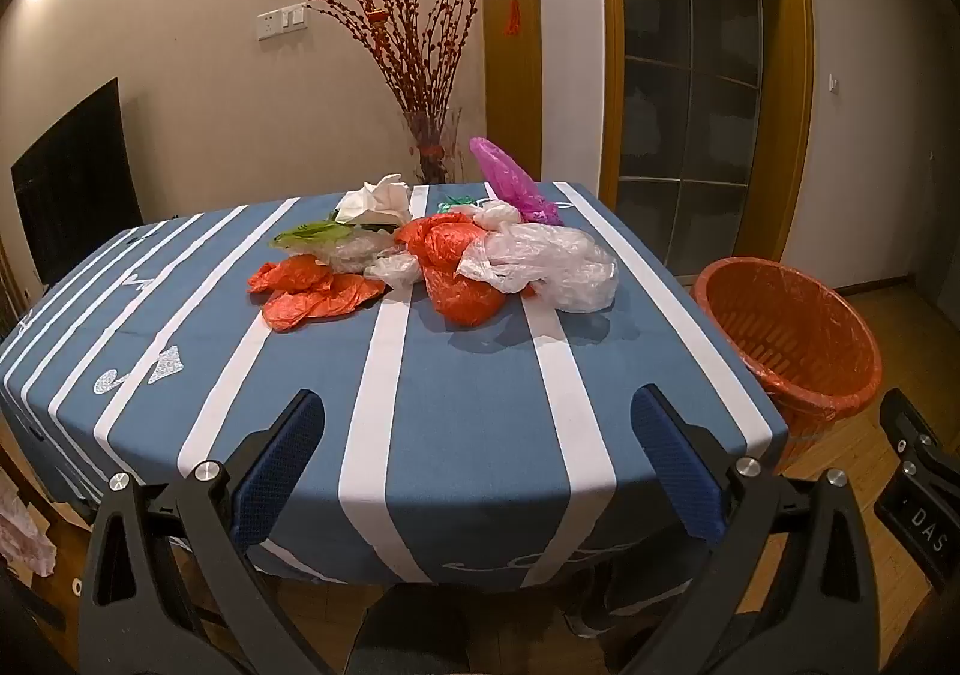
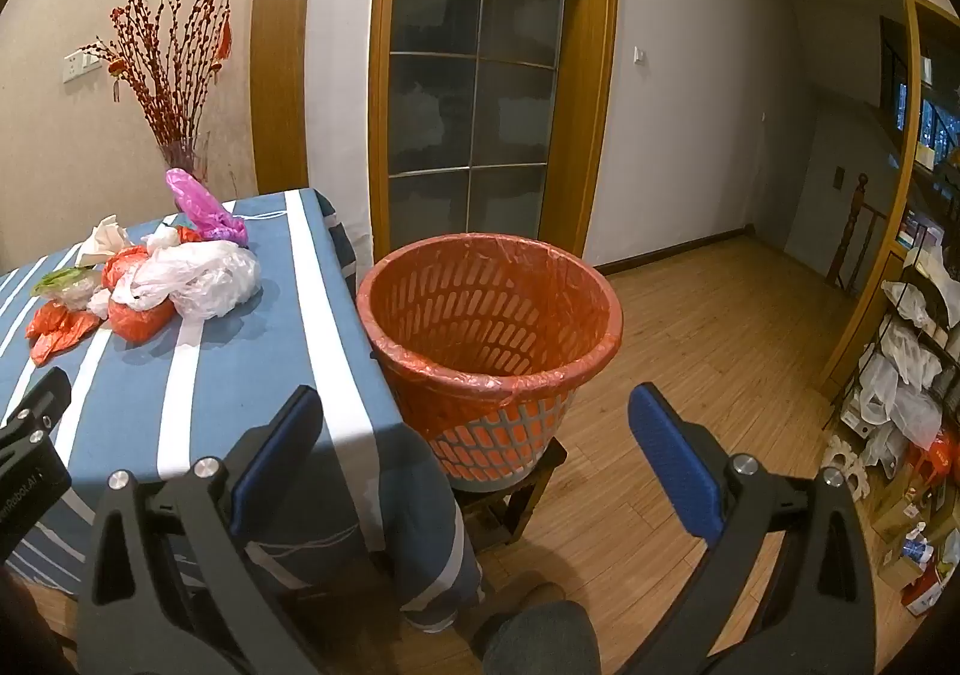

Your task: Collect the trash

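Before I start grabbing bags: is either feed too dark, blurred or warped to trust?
Left wrist view: sharp, dim warm light, a bright glare patch on the upper-left wall, soft shadows under the bag pile; the table edge bows from fisheye. Right wrist view: equally sharp, the basket well lit, the door frame curved, corners vignetted black. Both usable.

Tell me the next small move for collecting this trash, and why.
Probably ease the left gripper forward toward the clear plastic bag, the nearest piece of the pile. Both grippers are open and hold nothing, all the trash lies on the table, and the orange bin looks empty.
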